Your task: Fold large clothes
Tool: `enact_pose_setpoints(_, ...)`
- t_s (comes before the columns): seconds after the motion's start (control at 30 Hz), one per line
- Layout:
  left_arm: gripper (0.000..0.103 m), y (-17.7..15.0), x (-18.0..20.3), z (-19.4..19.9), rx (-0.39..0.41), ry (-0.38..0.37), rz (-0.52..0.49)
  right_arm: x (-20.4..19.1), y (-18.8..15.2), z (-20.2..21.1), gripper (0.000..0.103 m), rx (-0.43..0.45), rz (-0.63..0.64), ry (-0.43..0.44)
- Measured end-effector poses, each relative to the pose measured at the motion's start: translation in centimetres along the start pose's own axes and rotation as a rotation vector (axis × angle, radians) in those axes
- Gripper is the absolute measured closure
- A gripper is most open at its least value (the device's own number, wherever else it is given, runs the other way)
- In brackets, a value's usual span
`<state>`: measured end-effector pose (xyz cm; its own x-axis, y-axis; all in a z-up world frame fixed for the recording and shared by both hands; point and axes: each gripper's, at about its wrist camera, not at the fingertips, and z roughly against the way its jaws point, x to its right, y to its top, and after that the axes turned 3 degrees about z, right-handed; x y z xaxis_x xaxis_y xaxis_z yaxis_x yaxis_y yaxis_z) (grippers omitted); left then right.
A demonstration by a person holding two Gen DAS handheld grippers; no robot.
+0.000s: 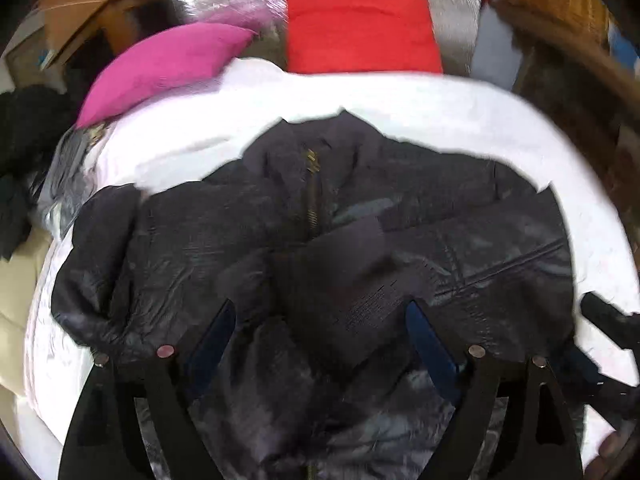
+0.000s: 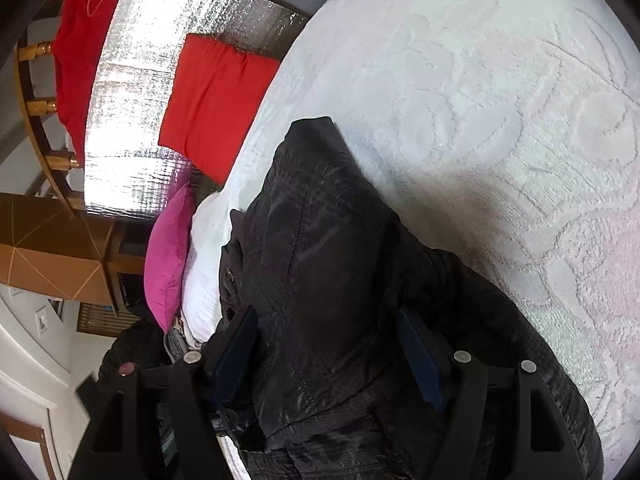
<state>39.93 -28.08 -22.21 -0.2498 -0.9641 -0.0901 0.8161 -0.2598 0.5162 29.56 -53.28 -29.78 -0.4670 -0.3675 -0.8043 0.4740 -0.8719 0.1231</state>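
Low in both frames, each tool spread wide over the black jacket.

Left tool [image 1: 320,320] and right tool [image 2: 326,336] grip nothing; black jacket [image 1: 304,232] lies mid-frame on the white bed [image 1: 440,112], red cloth [image 1: 360,24] beyond at top.

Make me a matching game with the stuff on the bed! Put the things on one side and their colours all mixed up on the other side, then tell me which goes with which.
Things:
1. jacket
2. pillow
3. folded cloth
4. bedspread

Colours:
A. white
B. red
C. black
D. pink

Pairs: 1-C, 2-D, 3-B, 4-A
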Motion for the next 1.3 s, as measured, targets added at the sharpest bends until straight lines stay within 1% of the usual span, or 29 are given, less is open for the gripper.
enact_pose_setpoints(0.03,0.019,0.0,0.2,-0.7,-0.007,-0.011,-0.003,-0.1,0.0,0.0,0.028,-0.002,0.004,-0.002)
enact_pose_setpoints(0.07,0.033,0.0,0.0,-0.7,-0.001,-0.013,-0.001,-0.1,0.0,0.0,0.028,-0.003,0.006,-0.003)
enact_pose_setpoints(0.1,0.044,0.0,-0.4,-0.5,0.008,-0.022,0.004,-0.1,0.0,0.0,0.028,-0.004,0.006,-0.003)
enact_pose_setpoints(0.13,0.064,0.1,-0.8,-0.3,0.007,-0.048,0.013,-0.1,0.0,0.0,0.028,-0.005,0.009,-0.002)
enact_pose_setpoints(0.17,0.071,0.2,-1.6,0.2,0.007,-0.084,0.031,-0.2,0.0,0.1,0.028,-0.007,0.014,-0.003)
enact_pose_setpoints(0.2,0.073,0.3,-2.7,1.0,0.02,-0.105,0.048,-0.2,0.0,0.1,0.028,-0.009,0.018,-0.004)
enact_pose_setpoints(0.27,0.08,0.5,-4.7,2.8,0.065,-0.108,0.049,-0.2,0.0,0.1,0.028,-0.011,0.024,-0.007)
enact_pose_setpoints(0.33,0.08,0.6,-7.0,4.3,0.096,-0.102,0.055,-0.2,-0.1,0.2,0.028,-0.009,0.02,-0.007)
enact_pose_setpoints(0.37,0.08,0.6,-8.5,5.0,0.101,-0.112,0.065,-0.2,-0.1,0.2,0.028,-0.007,0.017,-0.008)
enact_pose_setpoints(0.43,0.08,0.2,-11.8,6.1,0.09,-0.132,0.09,-0.3,-0.2,0.2,0.028,-0.001,0.02,-0.016)
enact_pose_setpoints(0.53,0.08,-0.8,-16.0,6.7,0.065,-0.123,0.127,-0.8,-0.5,0.2,0.028,0.007,0.047,-0.04)
enact_pose_setpoints(0.6,0.075,-1.6,-18.0,6.7,0.038,-0.125,0.159,-1.1,-0.8,0.3,0.028,0.014,0.059,-0.046)
enact_pose_setpoints(0.67,0.052,-2.0,-18.8,6.6,0.022,-0.147,0.186,-1.3,-1.0,0.2,0.027,0.012,0.057,-0.047)
enact_pose_setpoints(0.7,0.044,-2.1,-18.7,6.5,0.019,-0.153,0.194,-1.4,-1.1,0.1,0.026,0.008,0.052,-0.044)
enact_pose_setpoints(0.73,0.031,-2.1,-18.1,6.6,0.016,-0.164,0.196,-1.4,-1.2,0.0,0.026,0.006,0.038,-0.038)
enact_pose_setpoints(0.77,0.028,-1.9,-17.3,6.6,0.018,-0.18,0.188,-1.3,-1.2,-0.1,0.026,0.007,0.03,-0.037)
enact_pose_setpoints(0.8,0.027,-1.7,-15.9,6.6,0.021,-0.202,0.164,-1.2,-1.2,-0.1,0.026,0.008,0.024,-0.039)
enact_pose_setpoints(0.83,0.025,-1.5,-14.9,6.7,0.021,-0.213,0.144,-1.1,-1.2,-0.2,0.026,0.006,0.02,-0.04)
enact_pose_setpoints(0.87,0.021,-1.0,-12.6,6.6,0.017,-0.216,0.102,-1.0,-1.1,-0.3,0.026,0.002,0.016,-0.038)
enact_pose_setpoints(0.97,0.017,0.1,-7.5,5.8,0.011,-0.2,0.016,-0.3,-0.7,-0.4,0.026,-0.014,-0.015,-0.013)
enact_pose_setpoints(1.03,0.017,0.9,-3.8,4.2,-0.011,-0.16,-0.04,0.0,-0.5,-0.5,0.026,-0.023,-0.034,0.004)
enact_pose_setpoints(1.1,0.017,1.5,-1.3,2.7,-0.031,-0.114,-0.084,0.1,-0.4,-0.6,0.026,-0.03,-0.037,0.006)
enact_pose_setpoints(1.13,0.017,1.7,0.1,1.3,-0.048,-0.065,-0.119,0.0,-0.4,-0.7,0.026,-0.032,-0.032,0.002)
enact_pose_setpoints(1.17,0.017,1.8,1.0,0.1,-0.062,-0.024,-0.139,-0.3,-0.4,-0.8,0.026,-0.034,-0.018,-0.007)
enact_pose_setpoints(1.2,0.017,1.8,1.4,-0.8,-0.073,-0.005,-0.147,-0.4,-0.5,-0.8,0.026,-0.036,-0.005,-0.016)
enact_pose_setpoints(1.23,0.02,1.7,1.6,-1.7,-0.084,0.001,-0.149,-0.6,-0.5,-0.9,0.026,-0.036,0.007,-0.025)
enact_pose_setpoints(1.27,0.039,1.6,1.6,-2.1,-0.082,-0.01,-0.143,-0.7,-0.6,-1.0,0.025,-0.036,0.013,-0.03)
enact_pose_setpoints(1.3,0.054,1.6,1.2,-2.3,-0.082,-0.029,-0.13,-0.8,-0.6,-1.1,0.025,-0.034,0.021,-0.036)
